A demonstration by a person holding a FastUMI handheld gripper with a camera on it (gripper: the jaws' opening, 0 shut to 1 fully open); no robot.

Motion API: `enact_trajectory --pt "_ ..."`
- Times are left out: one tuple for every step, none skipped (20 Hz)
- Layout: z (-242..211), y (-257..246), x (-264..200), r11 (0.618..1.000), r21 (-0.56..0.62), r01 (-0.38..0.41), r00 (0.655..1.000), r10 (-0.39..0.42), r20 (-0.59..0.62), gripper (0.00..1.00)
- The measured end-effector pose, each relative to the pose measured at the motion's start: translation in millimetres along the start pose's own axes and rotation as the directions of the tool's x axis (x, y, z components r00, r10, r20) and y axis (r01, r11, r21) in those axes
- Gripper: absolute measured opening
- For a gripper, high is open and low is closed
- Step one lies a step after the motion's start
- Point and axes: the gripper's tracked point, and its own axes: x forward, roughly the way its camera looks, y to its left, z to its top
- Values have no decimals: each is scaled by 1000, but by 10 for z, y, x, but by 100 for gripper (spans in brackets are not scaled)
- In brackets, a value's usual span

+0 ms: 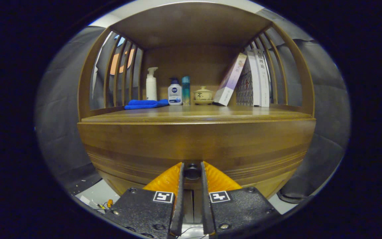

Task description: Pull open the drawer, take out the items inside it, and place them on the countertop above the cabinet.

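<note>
- Currently, I have the jaws of the gripper [192, 167] nearly closed, pinching the drawer knob [192, 171].
- Drawer [197, 146]: shut, directly ahead, below the desk [196, 114].
- Pull straight back.

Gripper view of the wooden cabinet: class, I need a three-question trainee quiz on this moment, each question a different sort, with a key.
1. True or false: the gripper fingers are closed on the dark drawer knob.
2. Which lies left of the pump bottle base on the countertop? A blue cloth; B lidded cup; C books.
3. Fill in: the drawer front looks ____, not pulled out.

Key: 1 true; 2 A; 3 closed.
</note>
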Motion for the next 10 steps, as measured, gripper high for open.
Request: enact_trajectory --pt "-5 15 -11 1000 19 0 1000 0 -8 25" --pt "-10 24 -7 1000 28 1 1000 -1 -15 22" --pt "-13 20 -10 1000 26 1 1000 -1 -21 21" --pt "-16 7 -9 1000 18 2 1000 -2 -25 20" --pt "-17 -3 -16 1000 7 2 1000 -2 -27 20" --pt "-21 -10 -37 1000 -1 4 1000 -4 -27 20" --pt "-32 -20 -82 1000 -2 6 1000 -6 -25 20" --pt "-64 -5 -170 1000 3 6 1000 -6 -23 20" --pt "-82 5 -247 1000 9 2 1000 -2 -24 20" --pt "-102 11 -317 1000 13 -5 1000 5 -24 20"
